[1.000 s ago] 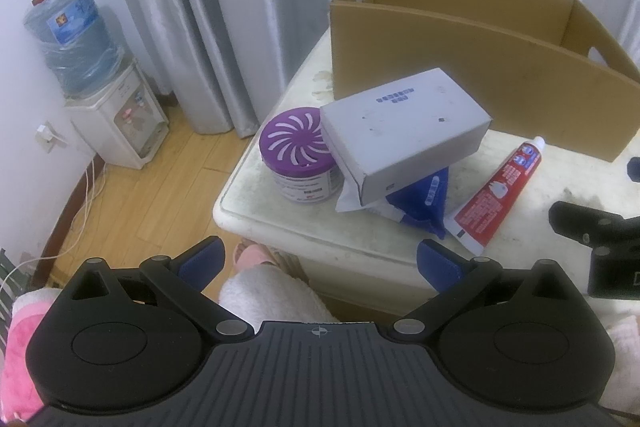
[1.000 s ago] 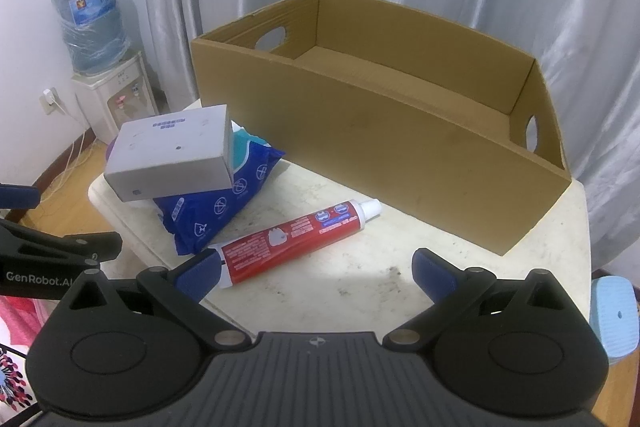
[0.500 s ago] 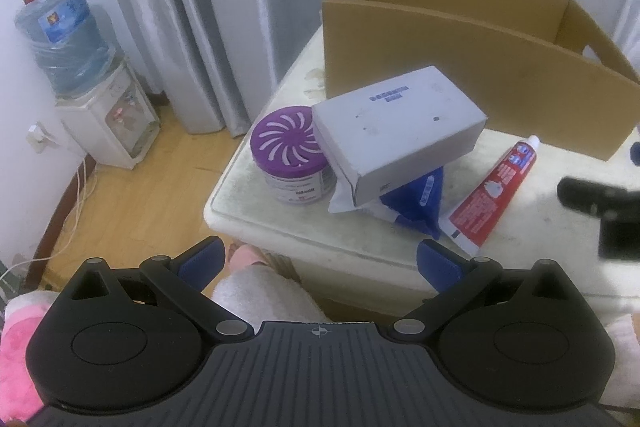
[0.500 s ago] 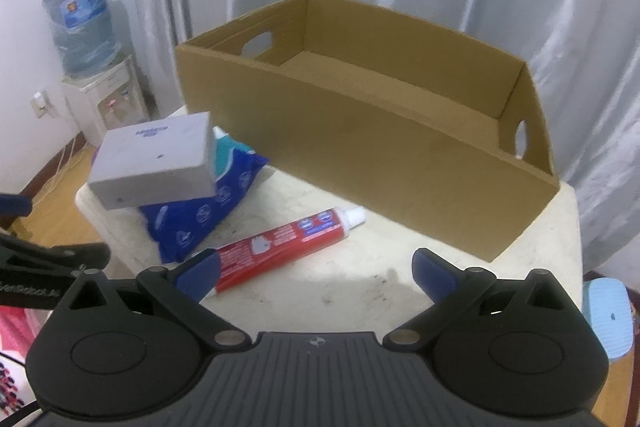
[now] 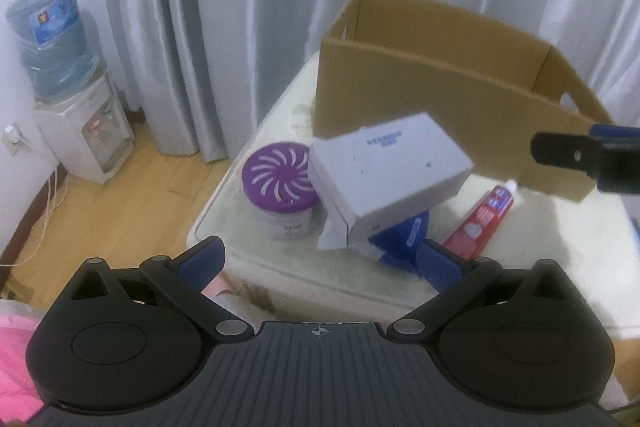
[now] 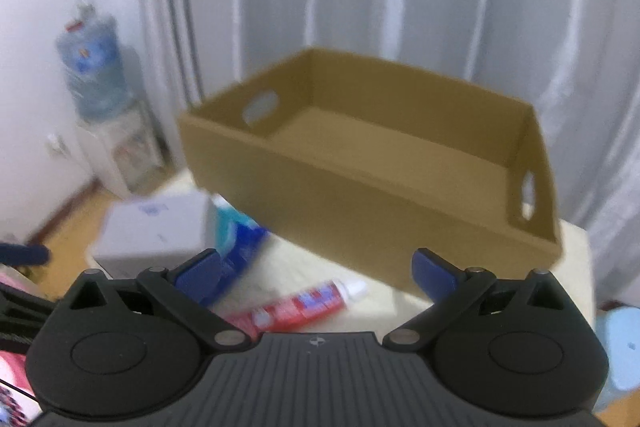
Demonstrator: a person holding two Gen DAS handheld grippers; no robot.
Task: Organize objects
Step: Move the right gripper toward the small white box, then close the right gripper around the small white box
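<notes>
- Both handheld grippers hovered in front of a small pale table (image 5: pixel 552 227), neither touching anything; nothing had gone into the cardboard box (image 6: pixel 360 195) yet, so the sorting looked to be at its very start.
- The left gripper (image 5: pixel 320 259) had its blue-tipped fingers spread wide and empty, near the table's front edge.
- The right gripper (image 6: pixel 316 267) was likewise spread wide and empty, raised above the table and facing the box; its view was blurred.
- One open cardboard box stood at the back of the table, its inside bare as far as could be seen.
- One white carton (image 5: pixel 388 171) lay tilted on top of one blue packet (image 5: pixel 404 235).
- One purple-lidded canister (image 5: pixel 280 195) stood just beside the carton, at the table's left corner.
- One red toothpaste tube (image 5: pixel 480 219) lay flat on the table, in front of the box.
- Four loose items in all, one box.
- The next move probably called for lowering one gripper around an item, perhaps the tube or carton, and closing on it.
</notes>
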